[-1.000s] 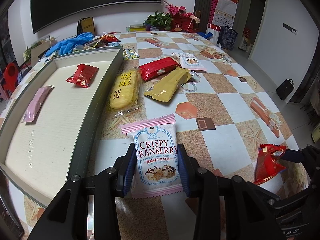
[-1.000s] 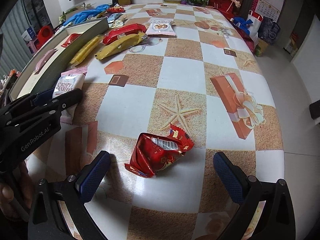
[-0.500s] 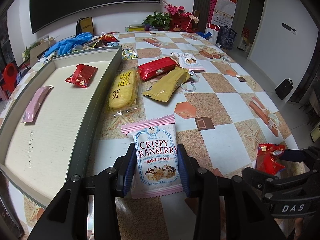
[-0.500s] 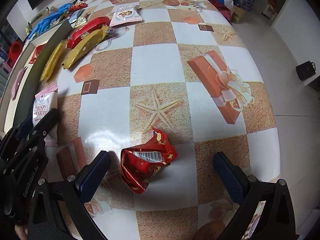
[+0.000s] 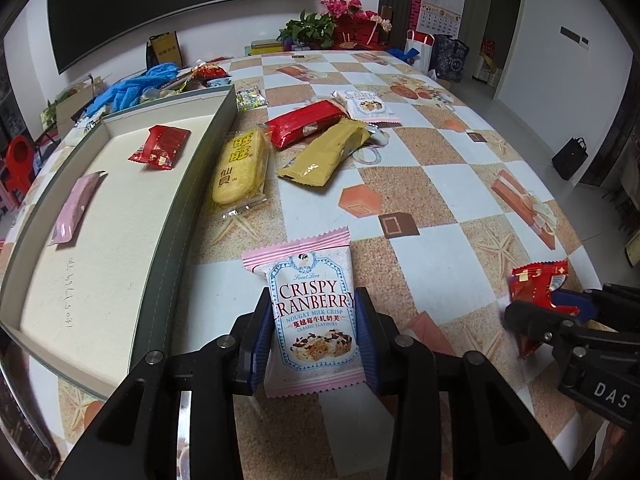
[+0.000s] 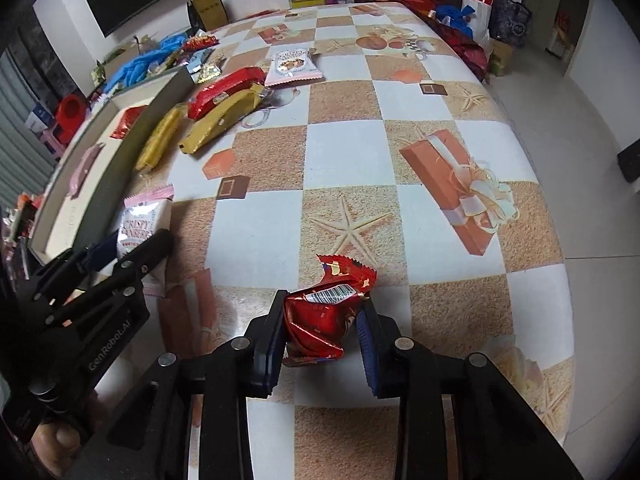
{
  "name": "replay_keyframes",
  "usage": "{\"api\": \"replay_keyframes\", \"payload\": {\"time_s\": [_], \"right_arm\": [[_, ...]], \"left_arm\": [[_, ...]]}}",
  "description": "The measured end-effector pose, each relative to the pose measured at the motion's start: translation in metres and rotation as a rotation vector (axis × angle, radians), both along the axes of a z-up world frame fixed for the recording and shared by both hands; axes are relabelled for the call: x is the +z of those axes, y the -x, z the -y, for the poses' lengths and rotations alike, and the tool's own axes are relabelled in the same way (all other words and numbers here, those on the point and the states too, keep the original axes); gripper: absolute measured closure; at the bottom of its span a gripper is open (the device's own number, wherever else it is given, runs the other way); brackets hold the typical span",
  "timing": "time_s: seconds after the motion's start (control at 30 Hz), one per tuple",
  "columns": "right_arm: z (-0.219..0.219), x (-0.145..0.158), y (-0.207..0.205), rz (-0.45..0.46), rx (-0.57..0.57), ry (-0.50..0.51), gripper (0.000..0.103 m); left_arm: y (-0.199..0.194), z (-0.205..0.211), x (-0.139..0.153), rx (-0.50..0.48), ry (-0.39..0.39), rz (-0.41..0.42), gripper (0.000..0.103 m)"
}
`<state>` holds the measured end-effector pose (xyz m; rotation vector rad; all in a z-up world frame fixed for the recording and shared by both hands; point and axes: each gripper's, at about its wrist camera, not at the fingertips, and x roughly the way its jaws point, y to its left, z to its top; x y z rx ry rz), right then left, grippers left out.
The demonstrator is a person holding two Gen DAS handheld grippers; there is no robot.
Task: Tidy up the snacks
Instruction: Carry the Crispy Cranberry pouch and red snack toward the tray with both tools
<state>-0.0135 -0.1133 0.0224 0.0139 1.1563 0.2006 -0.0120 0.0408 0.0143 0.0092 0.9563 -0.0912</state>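
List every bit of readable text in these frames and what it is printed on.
"CRISPY CRANBERRY", "NOUGAT MILK CRISP": pink snack pack.
"GenRobot.AI": left gripper.
"DAS": right gripper.
Yellow snack: Chinese characters.
Calendar, red packet barcode, writing inside tray: too small.

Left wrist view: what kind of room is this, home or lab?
Probably a home or small-office room, not a lab. A patterned tablecloth covers the table, potted flowers and a wall calendar stand at the far end, and shopping bags sit on the floor.
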Motion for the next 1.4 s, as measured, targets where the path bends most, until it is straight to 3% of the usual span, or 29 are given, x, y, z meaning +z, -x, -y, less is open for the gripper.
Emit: {"api": "replay_keyframes", "payload": {"time_s": [0.77, 1.4], "right_arm": [[-0.025, 0.041, -0.013, 0.148, 0.103, -0.047, 0.069], [-0.099, 0.059, -0.031, 0.194, 0.259, -0.052, 0.069]], "left_arm": [[0.004, -0.025, 0.036, 0.066, 0.023, 0.035, 0.062], [-0.004, -0.085, 0.051, 0.194, 0.045, 0.059, 0.062]]}}
